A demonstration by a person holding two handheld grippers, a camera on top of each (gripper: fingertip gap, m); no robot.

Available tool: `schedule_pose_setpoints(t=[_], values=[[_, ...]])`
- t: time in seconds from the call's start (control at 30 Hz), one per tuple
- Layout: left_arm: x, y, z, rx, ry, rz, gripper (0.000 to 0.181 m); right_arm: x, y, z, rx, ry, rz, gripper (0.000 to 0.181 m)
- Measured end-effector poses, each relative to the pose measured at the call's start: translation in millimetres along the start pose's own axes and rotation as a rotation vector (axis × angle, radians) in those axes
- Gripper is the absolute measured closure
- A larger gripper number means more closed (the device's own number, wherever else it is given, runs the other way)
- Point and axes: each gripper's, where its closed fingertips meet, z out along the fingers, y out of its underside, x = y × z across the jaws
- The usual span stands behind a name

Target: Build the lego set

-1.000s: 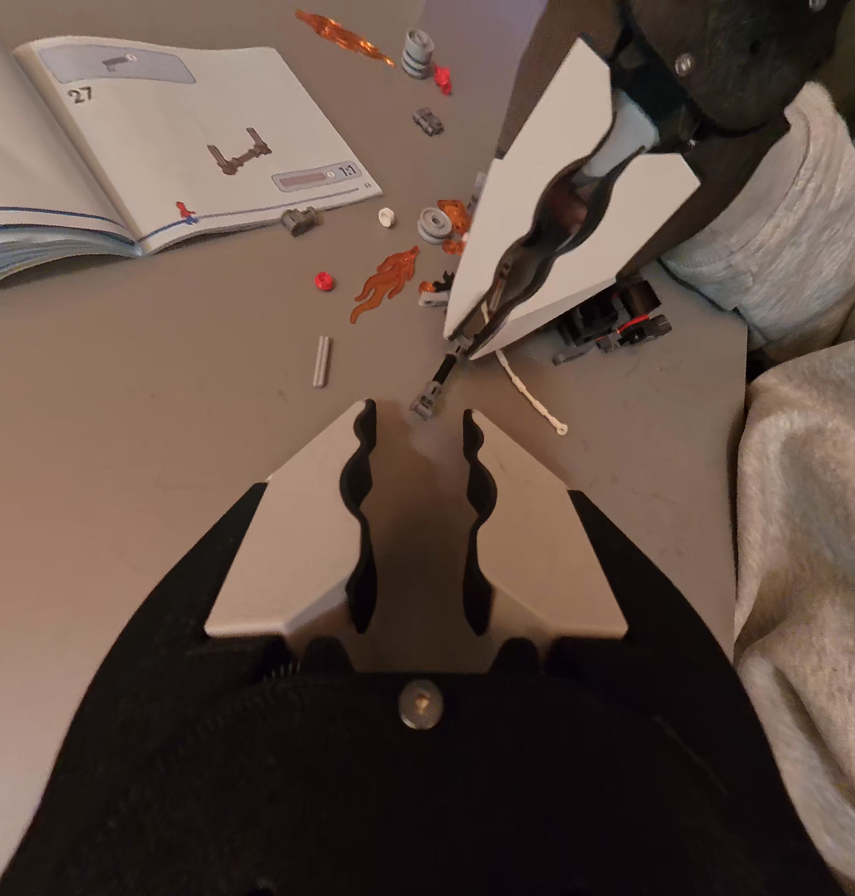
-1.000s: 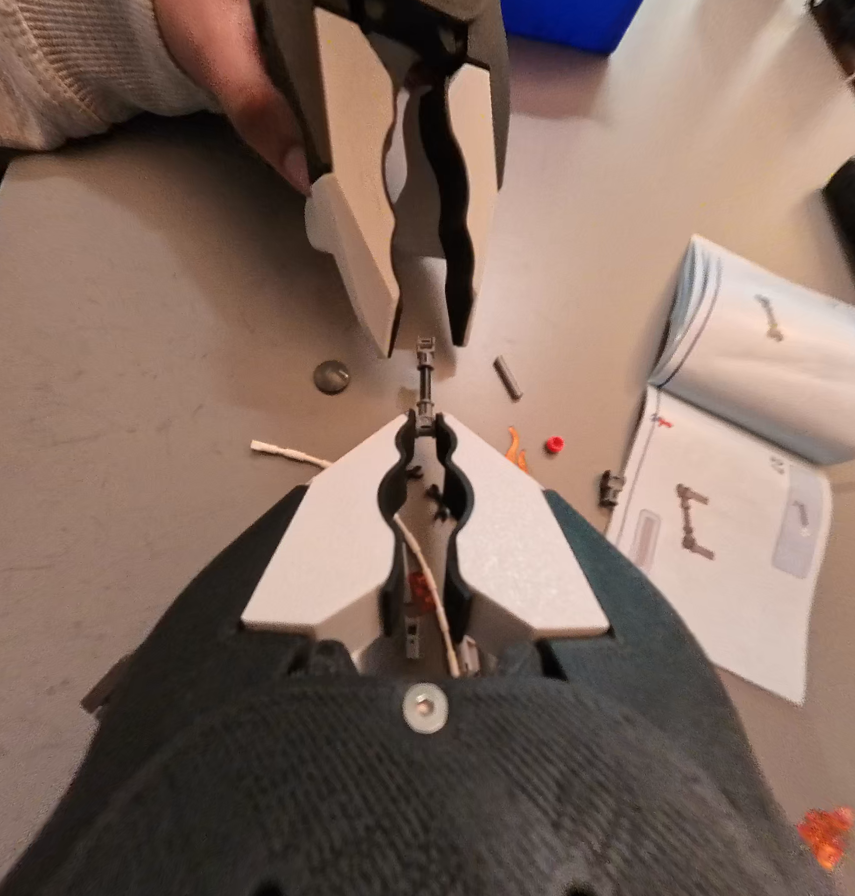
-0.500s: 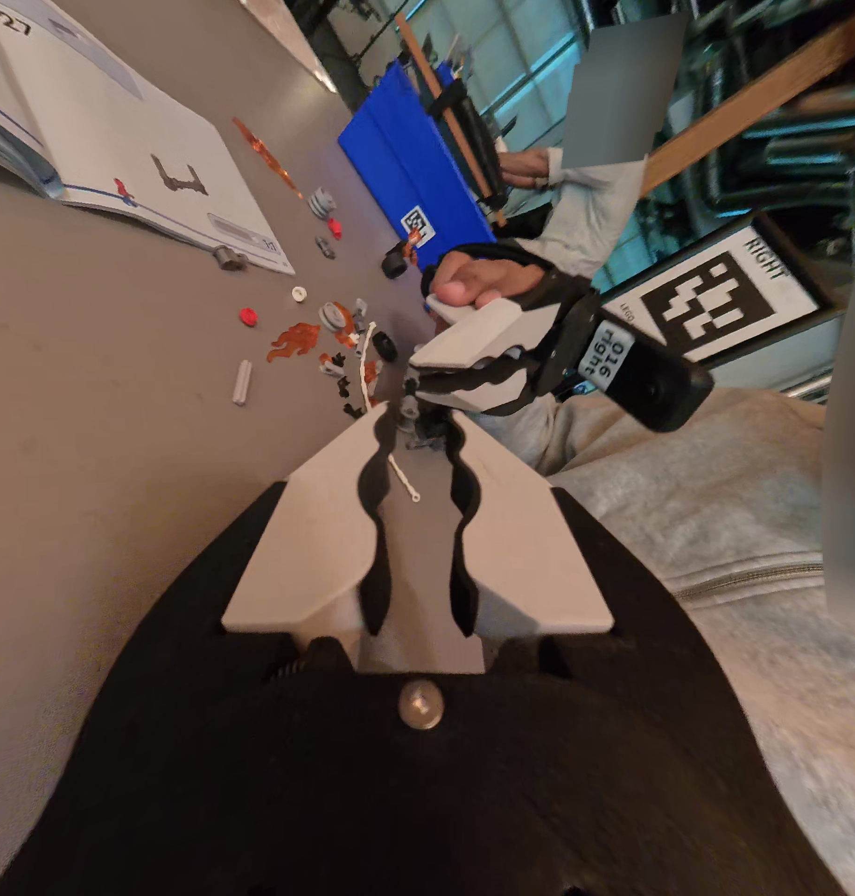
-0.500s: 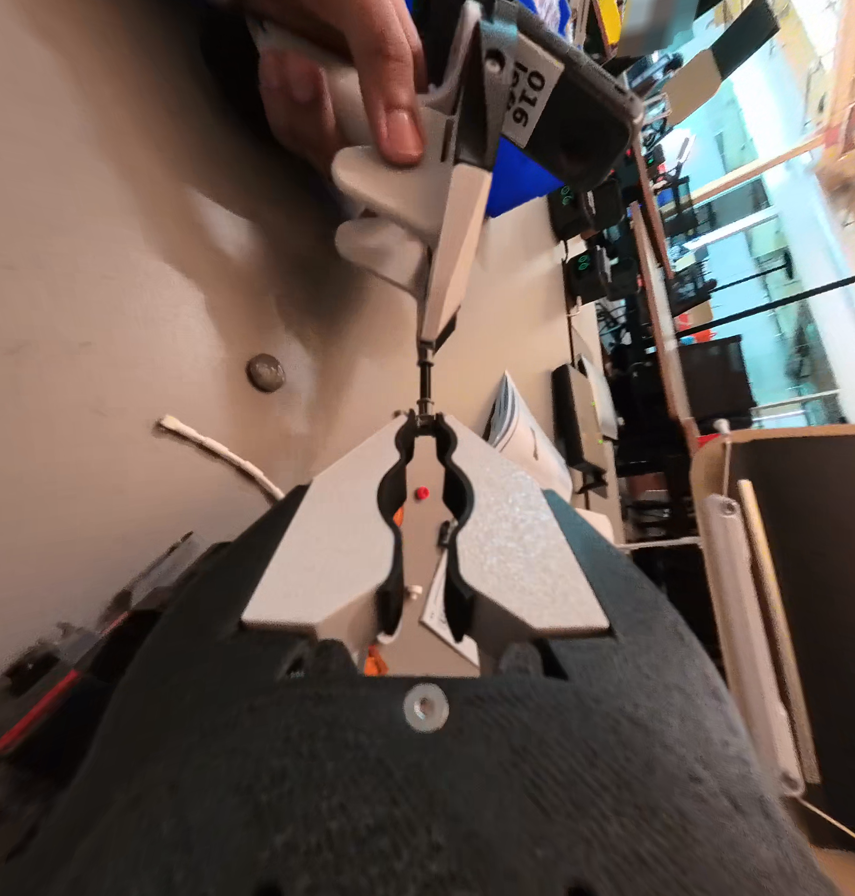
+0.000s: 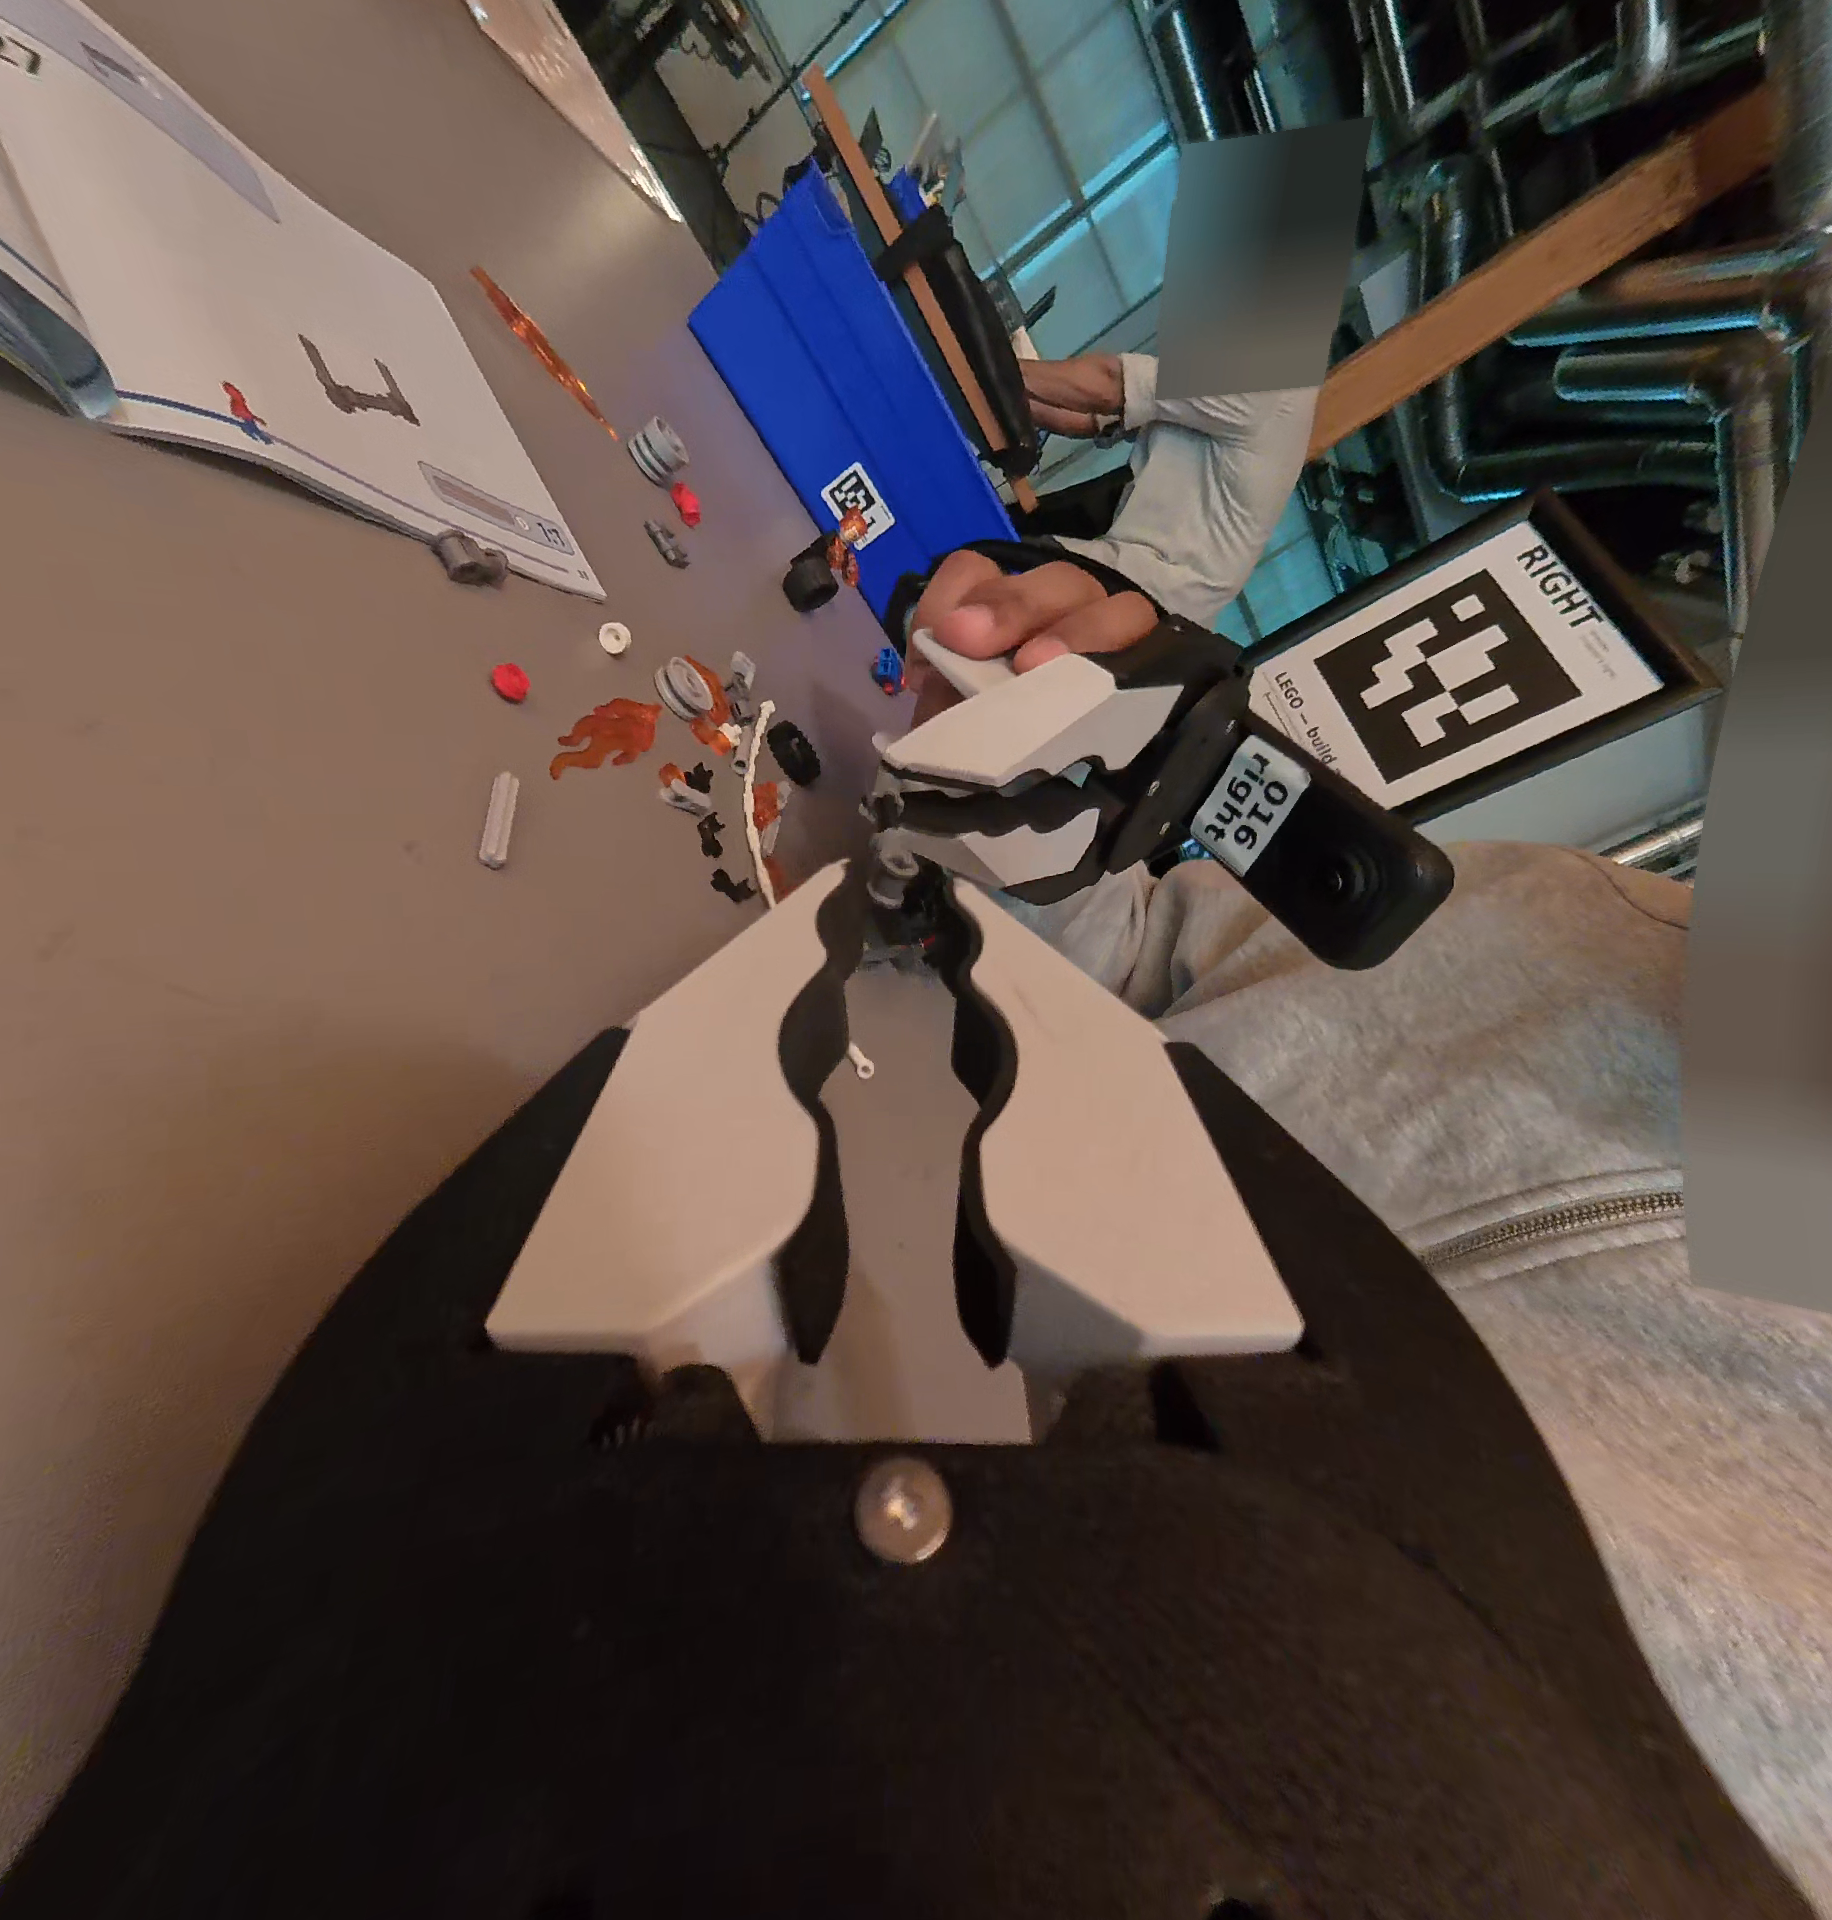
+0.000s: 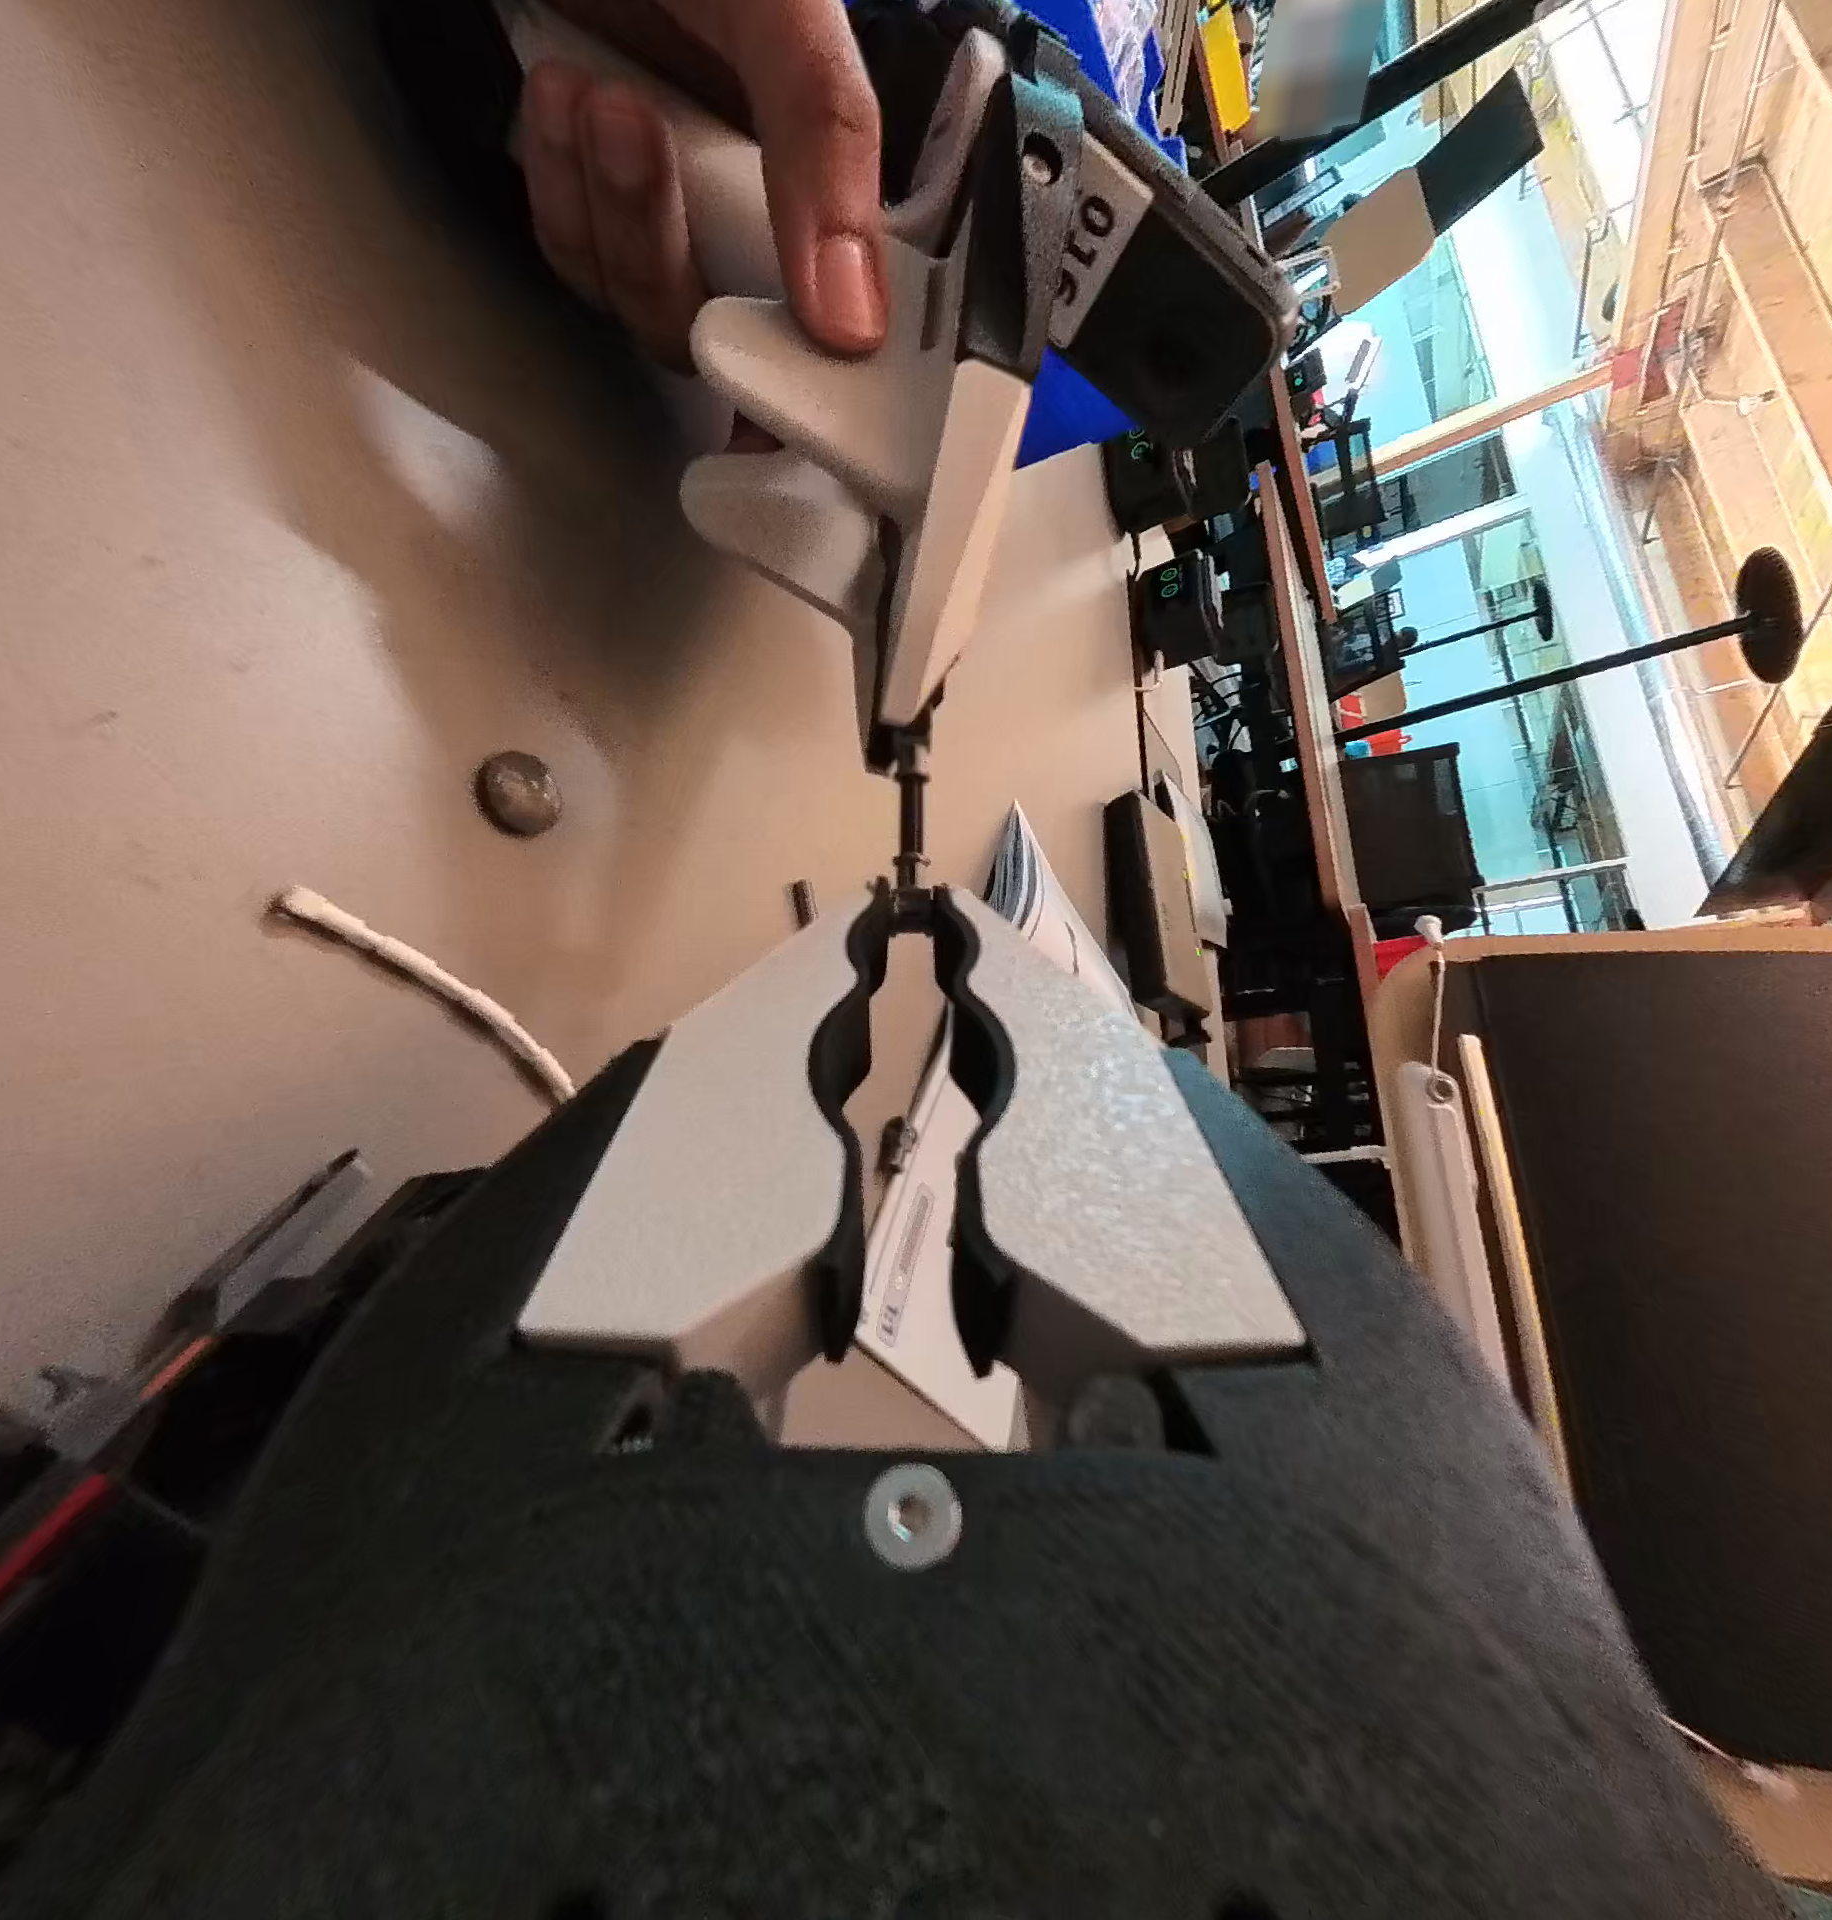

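A thin dark-grey link piece [image 6: 909, 821] is held in the air between both grippers. My right gripper [image 6: 907, 906] is shut on its near end. My left gripper [image 6: 896, 732] comes in from above, seen edge-on, and is closed on the far end. In the left wrist view the left gripper [image 5: 907, 894] has narrow jaws around the piece's grey end [image 5: 891, 871], and the right gripper [image 5: 886, 798] meets it from the right, held by a hand [image 5: 1016, 613]. Part of the black model [image 6: 112, 1455] lies at the lower left.
The open instruction booklet [image 5: 268, 312] lies on the grey table [image 5: 216, 987]. Loose parts lie near it: orange flames [image 5: 605, 732], a red stud [image 5: 511, 681], a grey axle [image 5: 498, 819], a white string [image 5: 754, 800], black wheels [image 5: 793, 750]. A blue bin [image 5: 839, 364] stands behind. Only a small space, under 4 cm, lies between the two pairs of fingers.
The left gripper has closed from open onto the far end of the link piece. Both grippers have tilted up from the table with the piece between them.
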Motion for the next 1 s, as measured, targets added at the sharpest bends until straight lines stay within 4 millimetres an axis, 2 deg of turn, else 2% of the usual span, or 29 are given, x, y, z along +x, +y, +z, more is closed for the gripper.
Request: schedule_pose_setpoints(t=[0.1,0.27,0.4,0.53,0.8,0.93,1.0], values=[[-0.5,2.2,1.1,-0.015,-0.008,0.007,0.177,1.4,0.5,-0.2,0.001,0.009,0.004,0.175],[-1.9,3.1,1.1,-0.026,-0.033,0.036,0.178,2.2,0.4,0.4,0.019,0.007,0.045,0.174],[-3.1,2.5,-0.4,-0.029,-0.059,0.074,0.181,2.0,-2.9,1.0,0.103,-0.066,0.301,0.157],[-2.6,2.2,-0.7,-0.026,-0.052,0.067,0.181,4.2,-2.4,-2.6,0.145,-0.149,0.488,0.167],[-6.8,5.9,1.2,-0.047,-0.064,0.046,0.181,-10.7,-0.5,2.3,0.101,-0.195,0.419,0.176],[-19.8,-3.0,-6.6,0.003,-0.156,0.051,0.164,-14.1,5.7,3.7,0.061,-0.243,0.488,0.176],[-23.0,-8.6,-11.3,0.036,-0.186,0.065,0.157,-22.1,9.0,4.4,0.029,-0.317,0.566,0.176]])
